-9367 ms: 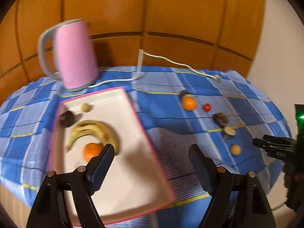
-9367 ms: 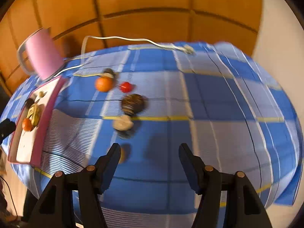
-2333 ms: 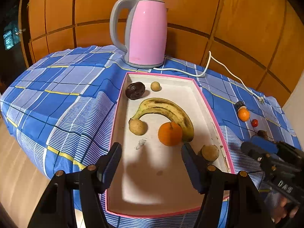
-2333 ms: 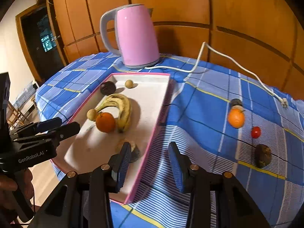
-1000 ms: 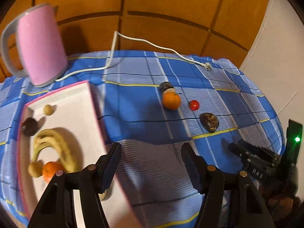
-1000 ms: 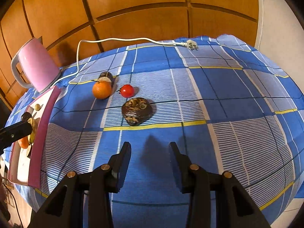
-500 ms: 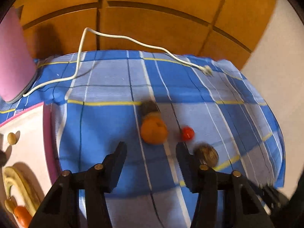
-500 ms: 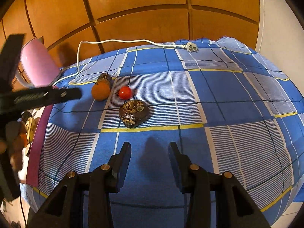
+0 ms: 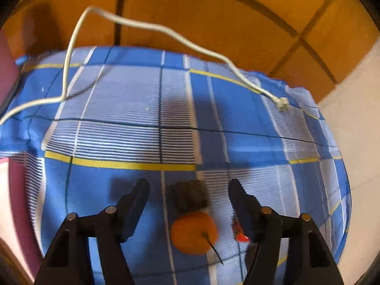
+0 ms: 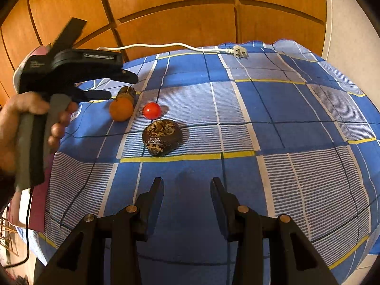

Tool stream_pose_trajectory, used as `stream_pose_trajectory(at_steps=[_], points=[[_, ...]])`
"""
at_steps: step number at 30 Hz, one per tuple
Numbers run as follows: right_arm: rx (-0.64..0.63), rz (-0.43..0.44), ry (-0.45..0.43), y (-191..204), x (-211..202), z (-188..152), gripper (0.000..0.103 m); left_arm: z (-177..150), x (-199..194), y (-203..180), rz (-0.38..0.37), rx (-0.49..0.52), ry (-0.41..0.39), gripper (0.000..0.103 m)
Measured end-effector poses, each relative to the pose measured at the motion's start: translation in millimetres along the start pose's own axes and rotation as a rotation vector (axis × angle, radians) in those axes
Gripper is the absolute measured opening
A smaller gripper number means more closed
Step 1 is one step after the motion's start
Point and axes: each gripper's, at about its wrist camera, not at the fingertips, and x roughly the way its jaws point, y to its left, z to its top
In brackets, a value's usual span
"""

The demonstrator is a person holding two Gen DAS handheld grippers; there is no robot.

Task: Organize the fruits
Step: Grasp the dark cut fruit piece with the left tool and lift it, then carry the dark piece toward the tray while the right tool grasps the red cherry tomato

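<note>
Above the orange [image 9: 194,233], the left hand-held gripper [image 9: 187,188] hovers level, wide open, empty.

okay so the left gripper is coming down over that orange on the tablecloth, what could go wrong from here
The orange sits against a dark fruit, with a small red fruit at the left gripper's right finger. Closing the open jaws may knock either one rolling. Round fruit on loose tablecloth could also slip out.
</note>
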Motion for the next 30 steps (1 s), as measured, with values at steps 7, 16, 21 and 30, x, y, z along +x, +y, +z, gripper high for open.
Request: stream_pose_trajectory(at_steps=[7,16,21,30], points=[[0.005,-0.005,0.016,-3,5,-2,0.041,-1,0,12,-0.066,-0.001,-0.015,0.038],[0.007,-0.023,-0.006,-5,-1,3,0.041,-43,-73,19,0.007,0.074,-0.154,0.038],[0.025,0.010,-0.026,-7,-7,13,0.041,-111,-86,11,0.061,0.197,-0.144,0.038],[-0.072,0.119,-0.053,18,4,57,0.041,-152,-75,6,0.116,0.255,-0.169,0.038]])
